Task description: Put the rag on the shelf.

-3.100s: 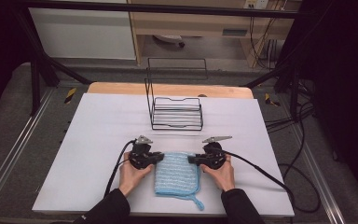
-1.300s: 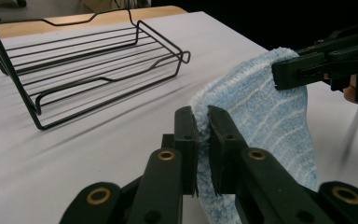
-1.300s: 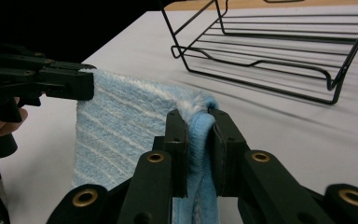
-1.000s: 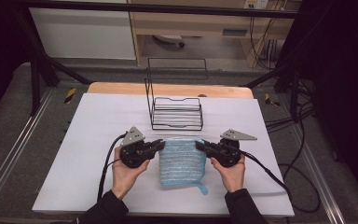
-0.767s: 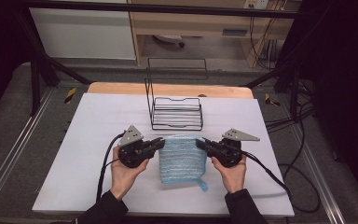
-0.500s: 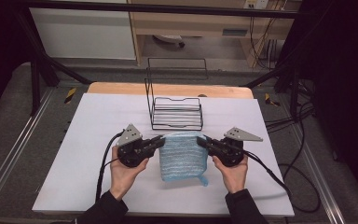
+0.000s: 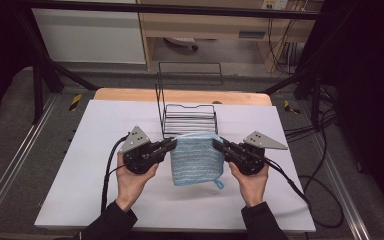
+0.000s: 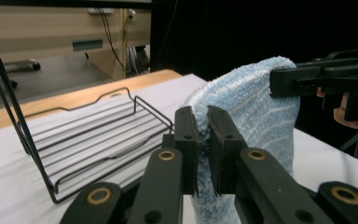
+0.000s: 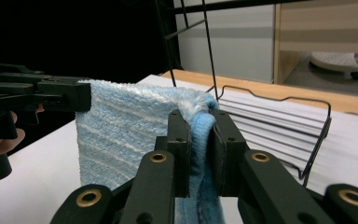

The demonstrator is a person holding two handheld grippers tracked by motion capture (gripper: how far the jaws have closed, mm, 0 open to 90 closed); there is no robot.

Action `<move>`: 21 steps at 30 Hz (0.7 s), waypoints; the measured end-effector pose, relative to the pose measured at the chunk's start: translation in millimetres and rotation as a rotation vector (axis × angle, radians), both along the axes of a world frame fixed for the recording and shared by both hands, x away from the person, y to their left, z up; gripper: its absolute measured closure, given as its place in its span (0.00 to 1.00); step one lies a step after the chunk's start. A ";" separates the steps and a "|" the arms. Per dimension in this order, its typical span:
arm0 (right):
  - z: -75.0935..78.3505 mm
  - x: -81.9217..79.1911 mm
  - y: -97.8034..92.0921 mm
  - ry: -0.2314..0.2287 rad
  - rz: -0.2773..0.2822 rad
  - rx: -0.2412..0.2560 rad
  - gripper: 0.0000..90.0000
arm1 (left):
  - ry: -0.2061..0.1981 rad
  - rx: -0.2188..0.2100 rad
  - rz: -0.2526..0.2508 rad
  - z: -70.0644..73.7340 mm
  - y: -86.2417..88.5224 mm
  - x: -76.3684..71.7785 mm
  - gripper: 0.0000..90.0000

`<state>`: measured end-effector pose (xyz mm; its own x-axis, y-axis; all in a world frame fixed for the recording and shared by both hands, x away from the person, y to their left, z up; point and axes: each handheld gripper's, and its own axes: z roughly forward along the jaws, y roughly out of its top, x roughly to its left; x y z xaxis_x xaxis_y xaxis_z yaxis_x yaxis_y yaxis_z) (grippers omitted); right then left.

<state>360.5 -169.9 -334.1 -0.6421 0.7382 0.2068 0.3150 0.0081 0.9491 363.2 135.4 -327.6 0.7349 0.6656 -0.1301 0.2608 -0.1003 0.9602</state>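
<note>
Left gripper [image 7: 166,146] and right gripper [image 7: 221,147] each clamp a top corner of the folded blue terry cloth [image 7: 196,159], hanging just before the black wire rack [image 7: 189,118].

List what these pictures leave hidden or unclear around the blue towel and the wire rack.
- Wire rack front edge: high view, hidden behind the lifted blue towel.
- Towel's lower hem: left gripper view, cut off by the bottom edge.
- Towel corner inside the right claw: right gripper view, covered by its jaws.
</note>
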 end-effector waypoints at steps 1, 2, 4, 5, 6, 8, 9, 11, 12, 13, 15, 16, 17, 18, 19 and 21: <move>2.0 0.0 0.4 -0.007 -0.004 0.002 0.89 | -0.006 -0.002 0.003 2.1 -0.1 0.3 0.92; 4.0 0.3 0.7 -0.015 -0.005 0.005 0.89 | -0.014 -0.005 0.006 4.3 -0.3 0.6 0.92; 8.5 0.9 1.4 -0.027 -0.012 0.007 0.89 | -0.027 -0.011 0.010 8.7 -0.5 1.1 0.92; 10.8 0.9 1.8 -0.032 -0.016 0.011 0.89 | -0.033 -0.016 0.012 10.8 -0.6 1.2 0.92; 13.2 0.9 1.9 -0.041 -0.018 0.015 0.89 | -0.039 -0.020 0.013 12.9 -0.4 1.4 0.92; 18.0 0.5 2.1 -0.057 -0.022 0.022 0.89 | -0.051 -0.031 0.017 16.7 -0.2 1.9 0.92; 20.2 0.4 2.3 -0.065 -0.023 0.025 0.89 | -0.056 -0.036 0.019 18.5 -0.1 2.4 0.92; 24.6 0.1 3.0 -0.078 -0.027 0.027 0.89 | -0.062 -0.047 0.023 22.0 0.2 3.6 0.92; 26.6 0.0 3.5 -0.085 -0.029 0.025 0.89 | -0.067 -0.052 0.026 23.7 0.2 4.2 0.92; 28.5 0.0 4.1 -0.091 -0.033 0.026 0.89 | -0.072 -0.053 0.029 25.4 0.1 4.8 0.92; 32.0 0.3 5.1 -0.101 -0.038 0.028 0.89 | -0.081 -0.055 0.034 28.7 -0.2 6.1 0.92; 33.5 0.8 5.2 -0.109 -0.040 0.025 0.89 | -0.085 -0.054 0.037 30.3 -0.3 6.8 0.92; 35.0 0.9 5.6 -0.111 -0.043 0.027 0.89 | -0.090 -0.054 0.040 31.8 -0.5 7.6 0.92; 36.5 1.2 5.9 -0.115 -0.044 0.028 0.89 | -0.095 -0.053 0.044 33.3 -0.7 8.4 0.92; 38.1 1.5 6.3 -0.120 -0.046 0.030 0.89 | -0.100 -0.053 0.048 34.6 -0.9 9.3 0.92; 41.3 2.0 7.0 -0.129 -0.050 0.035 0.89 | -0.107 -0.058 0.051 37.3 -1.0 11.1 0.92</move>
